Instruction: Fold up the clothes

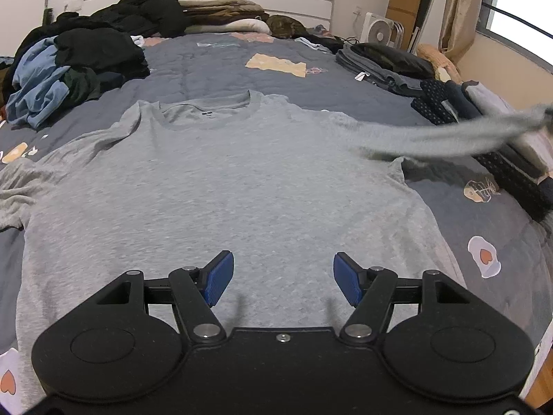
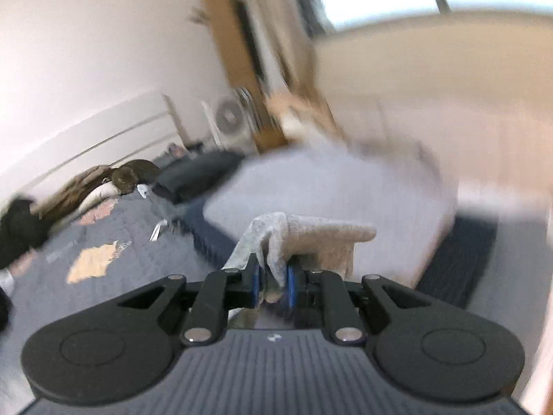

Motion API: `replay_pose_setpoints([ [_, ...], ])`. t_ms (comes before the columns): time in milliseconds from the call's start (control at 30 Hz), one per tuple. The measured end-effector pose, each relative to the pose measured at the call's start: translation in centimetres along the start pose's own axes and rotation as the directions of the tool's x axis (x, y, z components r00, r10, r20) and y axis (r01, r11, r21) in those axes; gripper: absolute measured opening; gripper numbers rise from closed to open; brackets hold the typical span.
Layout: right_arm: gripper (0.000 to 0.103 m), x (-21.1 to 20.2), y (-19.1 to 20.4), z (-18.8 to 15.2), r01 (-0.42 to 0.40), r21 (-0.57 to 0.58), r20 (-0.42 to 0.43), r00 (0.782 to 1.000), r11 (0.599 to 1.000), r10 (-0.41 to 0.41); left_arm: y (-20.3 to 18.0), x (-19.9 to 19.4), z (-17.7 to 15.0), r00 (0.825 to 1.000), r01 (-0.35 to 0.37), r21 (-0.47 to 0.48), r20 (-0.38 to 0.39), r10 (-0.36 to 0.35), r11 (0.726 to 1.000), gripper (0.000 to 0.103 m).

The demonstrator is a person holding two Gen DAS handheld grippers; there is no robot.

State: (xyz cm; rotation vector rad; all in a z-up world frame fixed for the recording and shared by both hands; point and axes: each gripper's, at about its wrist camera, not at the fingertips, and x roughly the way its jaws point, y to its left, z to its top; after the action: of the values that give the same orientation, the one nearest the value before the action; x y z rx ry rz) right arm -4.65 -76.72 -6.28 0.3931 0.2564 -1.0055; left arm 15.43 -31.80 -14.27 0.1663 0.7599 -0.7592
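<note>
A grey T-shirt (image 1: 221,186) lies spread flat on the bed, collar toward the headboard. My left gripper (image 1: 283,278) hovers open over its lower hem, blue pads apart and nothing between them. The shirt's right sleeve (image 1: 449,135) is lifted and stretched out to the right, blurred. In the right wrist view my right gripper (image 2: 273,285) is shut on that grey sleeve (image 2: 297,238), whose fabric bunches up above the pads. That view is heavily motion-blurred.
The bed (image 1: 214,62) has a dark grey patterned quilt. A heap of dark and blue clothes (image 1: 69,69) sits at the left. Folded stacks (image 1: 387,62) line the right edge. A white fan (image 1: 378,31) and curtains stand at the right.
</note>
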Motion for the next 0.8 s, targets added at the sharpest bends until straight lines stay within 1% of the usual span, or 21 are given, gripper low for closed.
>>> replay_pose_setpoints([
  [33,0.015,-0.5,0.6,0.6,0.000,-0.083,0.050,0.999,0.997,0.004,0.0,0.0,0.0,1.000,0.001,0.003,0.001,-0.001,1.000,0.063],
  [67,0.015,-1.5,0.9,0.5,0.015,-0.176,0.093,0.996,0.984,0.002,-0.1,0.0,0.0,1.000,0.001,0.005,0.002,-0.001,1.000,0.063],
  [100,0.018,-1.7,1.5,0.1,0.053,-0.296,0.128,0.992,0.954,-0.016,-0.1,0.0,0.1,1.000,0.002,0.004,0.003,-0.002,1.000,0.063],
  [167,0.020,0.1,1.5,-0.3,0.089,-0.436,0.115,0.992,0.895,-0.043,-0.1,0.0,0.1,1.000,0.003,0.003,0.004,-0.003,1.000,0.063],
  [200,0.023,1.0,1.5,-0.6,0.104,-0.496,0.106,0.993,0.862,-0.058,-0.1,0.0,0.1,1.000,0.003,0.005,0.003,-0.003,1.000,0.063],
  [233,0.025,2.2,0.6,-1.0,0.104,-0.469,0.062,0.995,0.877,-0.085,-0.2,0.0,0.1,1.000,0.002,0.006,0.002,-0.002,1.000,0.063],
  [300,0.034,4.6,-1.1,-1.8,0.109,-0.411,-0.029,0.991,0.905,-0.132,-0.2,-0.1,0.0,1.000,0.002,0.010,-0.001,-0.002,1.000,0.063],
  [333,0.034,5.3,-2.5,-1.9,0.125,-0.332,-0.062,0.986,0.935,-0.154,-0.2,-0.1,0.0,1.000,0.002,0.012,-0.001,-0.002,1.000,0.063],
  [367,0.038,5.8,-3.9,-2.0,0.143,-0.249,-0.096,0.980,0.958,-0.172,-0.2,-0.2,0.0,1.000,0.004,0.014,0.001,-0.004,1.000,0.063],
  [400,0.041,5.9,-5.6,-1.7,0.158,-0.127,-0.123,0.977,0.979,-0.173,-0.2,-0.2,0.1,1.000,0.005,0.013,0.001,-0.005,1.000,0.063],
  [433,0.043,5.9,-6.8,-1.3,0.155,-0.006,-0.125,0.980,0.988,-0.155,-0.2,-0.1,0.1,1.000,0.006,0.013,0.001,-0.006,1.000,0.063],
  [500,0.049,4.8,-9.1,-0.7,0.144,0.156,-0.094,0.987,0.977,-0.130,-0.1,0.0,0.1,1.000,0.008,0.006,-0.004,-0.008,1.000,0.063],
  [600,0.050,3.0,-9.7,0.3,0.154,0.136,-0.030,0.988,0.979,-0.152,-0.1,0.0,0.1,1.000,0.011,0.007,-0.004,-0.011,1.000,0.063],
  [633,0.051,2.6,-9.3,0.6,0.143,0.106,-0.012,0.990,0.984,-0.143,-0.1,-0.1,0.1,1.000,0.010,0.009,-0.001,-0.010,1.000,0.063],
  [700,0.054,1.7,-8.0,1.1,0.102,0.074,0.008,0.995,0.992,-0.103,-0.1,-0.1,0.2,1.000,0.007,0.004,0.002,-0.007,1.000,0.063],
  [800,0.060,0.8,-5.0,0.5,-0.033,0.038,-0.017,0.999,0.999,0.034,0.1,-0.2,0.3,1.000,0.003,-0.004,0.006,-0.003,1.000,0.063],
])
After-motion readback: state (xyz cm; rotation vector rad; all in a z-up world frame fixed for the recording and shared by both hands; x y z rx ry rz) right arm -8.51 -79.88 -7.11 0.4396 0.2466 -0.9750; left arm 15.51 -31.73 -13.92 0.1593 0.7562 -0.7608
